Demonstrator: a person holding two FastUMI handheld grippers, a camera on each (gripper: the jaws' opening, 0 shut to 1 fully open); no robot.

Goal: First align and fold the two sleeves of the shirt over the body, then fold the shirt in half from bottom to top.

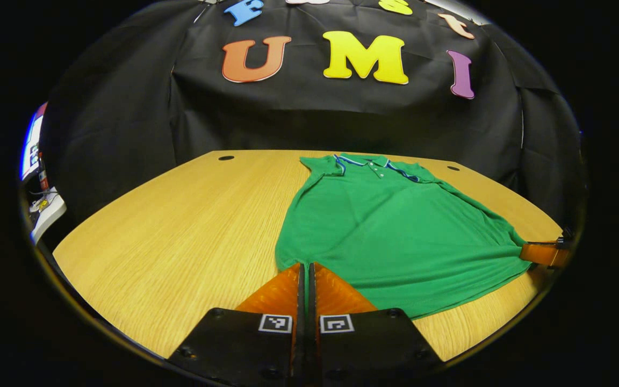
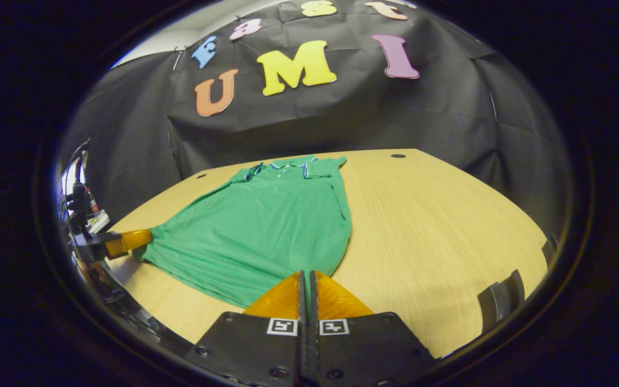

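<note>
Two grippers hold the green short-sleeved polo shirt [image 1: 390,231] by its hem corners on the light wooden table [image 1: 180,242], collar at the far side. The left gripper [image 1: 304,267] is pinched together on the hem's left corner, the right gripper [image 2: 305,275] on its right. Both sleeves appear tucked in already. We lift both corners evenly, keep the hem taut, and carry it toward the collar.

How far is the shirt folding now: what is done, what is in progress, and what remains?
Done: the sleeves look folded in, as the shirt lies narrow on the table, collar far. In hand: the left gripper and right gripper are each shut on a bottom corner of the hem. Left: carrying the hem up to the collar.
</note>
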